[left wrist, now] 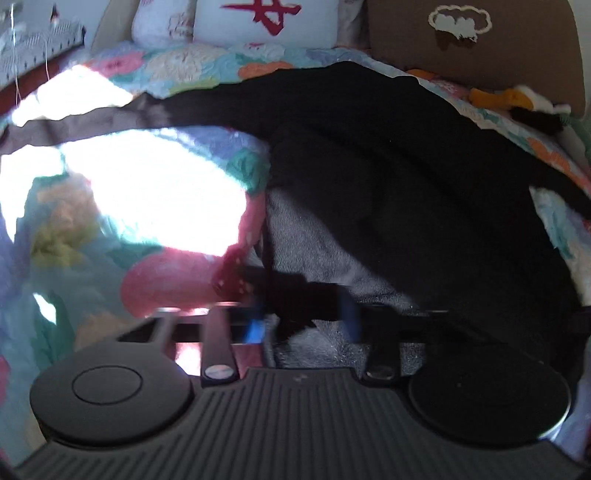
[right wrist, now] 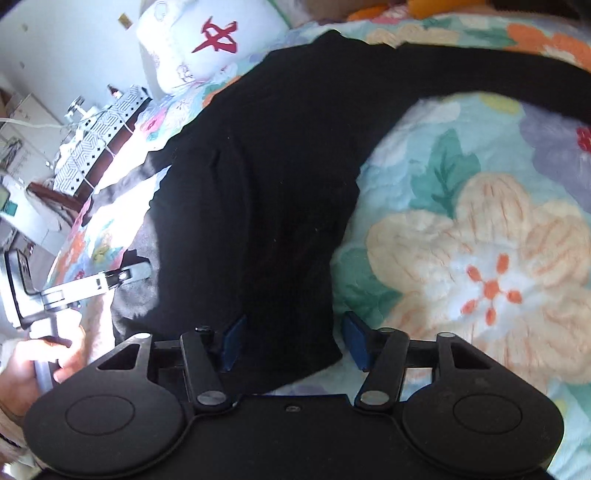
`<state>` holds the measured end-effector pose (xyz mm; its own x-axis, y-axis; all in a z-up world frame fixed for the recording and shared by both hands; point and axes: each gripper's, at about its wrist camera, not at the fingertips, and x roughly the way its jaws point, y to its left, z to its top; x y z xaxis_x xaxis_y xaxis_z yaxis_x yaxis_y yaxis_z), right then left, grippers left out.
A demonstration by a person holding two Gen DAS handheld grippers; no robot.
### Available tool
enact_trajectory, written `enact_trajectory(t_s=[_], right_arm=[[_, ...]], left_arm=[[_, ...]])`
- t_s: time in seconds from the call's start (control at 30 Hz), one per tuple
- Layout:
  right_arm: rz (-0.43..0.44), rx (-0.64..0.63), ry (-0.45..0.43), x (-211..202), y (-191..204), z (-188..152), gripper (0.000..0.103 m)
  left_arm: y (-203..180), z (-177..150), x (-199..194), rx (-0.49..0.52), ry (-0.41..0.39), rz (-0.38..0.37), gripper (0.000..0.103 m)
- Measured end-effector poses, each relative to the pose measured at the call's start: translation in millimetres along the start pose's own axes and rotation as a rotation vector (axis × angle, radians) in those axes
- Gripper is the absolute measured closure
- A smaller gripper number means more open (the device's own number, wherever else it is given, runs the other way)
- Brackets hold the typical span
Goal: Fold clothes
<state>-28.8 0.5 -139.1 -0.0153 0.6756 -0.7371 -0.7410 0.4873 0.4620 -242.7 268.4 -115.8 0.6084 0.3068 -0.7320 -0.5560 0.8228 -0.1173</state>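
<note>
A black long-sleeved garment (left wrist: 406,166) lies spread on a floral quilt (left wrist: 74,240), with a grey inner face (left wrist: 306,236) showing at its near edge. My left gripper (left wrist: 302,321) is low over that edge; the view is blurred, its blue pads stand apart, and dark fabric lies between them. In the right wrist view the garment (right wrist: 277,166) runs toward me, one sleeve stretching far right. My right gripper (right wrist: 295,343) is open, its blue pads either side of the garment's near corner. A hand (right wrist: 33,362) holds the left gripper (right wrist: 122,275) at the garment's left edge.
A white pillow with a red mark (left wrist: 266,18) and a brown cushion (left wrist: 472,48) stand at the head of the bed. A plush toy (left wrist: 524,103) lies at the far right. A bedside table with a patterned cloth (right wrist: 96,136) stands left. Quilt (right wrist: 480,240) fills the right.
</note>
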Motion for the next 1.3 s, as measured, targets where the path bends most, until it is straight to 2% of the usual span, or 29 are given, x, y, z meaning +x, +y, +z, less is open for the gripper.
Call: enact_trajectory(t_s=[0.03,0.13,0.2,0.27,0.33,0.43,0.47,0.53,0.57,0.6,0.63,0.67,0.7,0.77,0.8,0.93,1.0,1.07,1.13,1.2,1.23,1.27,1.3], right_arm=[[0.013,-0.001,0.007,-1.9,0.8,1.9,0.095],[0.091,0.069,-0.049,-27.3,-1.7,6.4,0.096],[0.131,0.135,-0.061,-48.0,-4.3,8.0,0.096],[0.129,0.176,-0.04,-55.7,-8.0,4.8,0.096],[0.094,0.202,0.005,-56.3,-11.6,0.0,0.096],[-0.09,0.119,0.086,-42.3,-6.7,-5.6,0.096],[-0.107,0.112,0.091,-40.3,-5.6,-6.4,0.096],[-0.083,0.142,0.079,-42.7,-5.4,-5.9,0.096],[-0.076,0.147,0.063,-46.5,-4.1,-4.7,0.094],[-0.071,0.156,0.045,-50.6,-3.5,-5.1,0.088],[-0.062,0.174,0.035,-53.5,-5.0,-6.5,0.085],[-0.047,0.197,0.032,-55.4,-7.9,-7.2,0.075],[-0.031,0.218,0.034,-55.6,-10.9,-8.4,0.06],[0.015,0.224,0.077,-50.4,-10.9,-12.0,0.053],[0.038,0.212,0.111,-46.2,-8.3,-13.3,0.051],[0.132,0.165,0.203,-25.5,10.0,-18.4,0.05],[0.161,0.133,0.223,-13.8,21.3,-21.1,0.047],[0.156,0.092,0.208,-2.6,31.2,-23.6,0.043],[0.164,0.024,0.178,4.4,42.6,-24.5,0.04],[0.151,-0.039,0.132,7.4,52.8,-23.1,0.042],[0.145,-0.07,0.114,7.4,55.5,-22.6,0.047],[0.143,-0.107,0.105,6.9,57.0,-21.2,0.079],[0.141,-0.144,0.096,6.3,58.4,-19.9,0.097]], left_arm=[[-6.2,2.2,-4.2,0.045,-0.016,0.015,0.097],[-9.7,7.3,-53.2,0.06,-0.112,0.005,0.097],[-1.8,10.4,-78.7,0.022,-0.12,-0.009,0.097],[10.4,7.6,-83.7,-0.05,-0.077,-0.024,0.097],[20.2,-2.5,-69.1,-0.102,0.006,-0.025,0.097],[25.6,-17.8,-46.9,-0.137,0.081,-0.001,0.097],[26.7,-20.5,-43.9,-0.146,0.093,-0.004,0.096],[29.1,-21.9,-43.2,-0.156,0.102,-0.024,0.094],[30.8,-19.6,-46.9,-0.158,0.1,-0.028,0.086],[33.6,-18.1,-51.4,-0.164,0.096,-0.035,0.077],[36.4,-16.6,-55.9,-0.171,0.092,-0.043,0.055],[40.1,-17.2,-59.6,-0.185,0.092,-0.054,0.037],[42.3,-20.6,-63.1,-0.195,0.101,-0.079,0.035],[40.9,-34.2,-66.1,-0.204,0.134,-0.131,0.035],[40.3,-39.3,-63.5,-0.196,0.163,-0.151,0.035],[21.4,-51.7,-64.7,-0.059,0.172,-0.187,0.034],[6.5,-54.6,-62.2,0.038,0.157,-0.171,0.027],[-4.5,-56.4,-55.3,0.082,0.144,-0.141,0.014],[-13.8,-58.8,-51.2,0.114,0.138,-0.121,0.011],[-22.8,-57.8,-50.5,0.172,0.119,-0.114,0.013],[-26.2,-56.5,-51.3,0.191,0.091,-0.12,0.025],[-26.7,-53.9,-52.4,0.196,0.066,-0.116,0.059],[-25.5,-48.5,-52.5,0.183,0.07,-0.113,0.074]])
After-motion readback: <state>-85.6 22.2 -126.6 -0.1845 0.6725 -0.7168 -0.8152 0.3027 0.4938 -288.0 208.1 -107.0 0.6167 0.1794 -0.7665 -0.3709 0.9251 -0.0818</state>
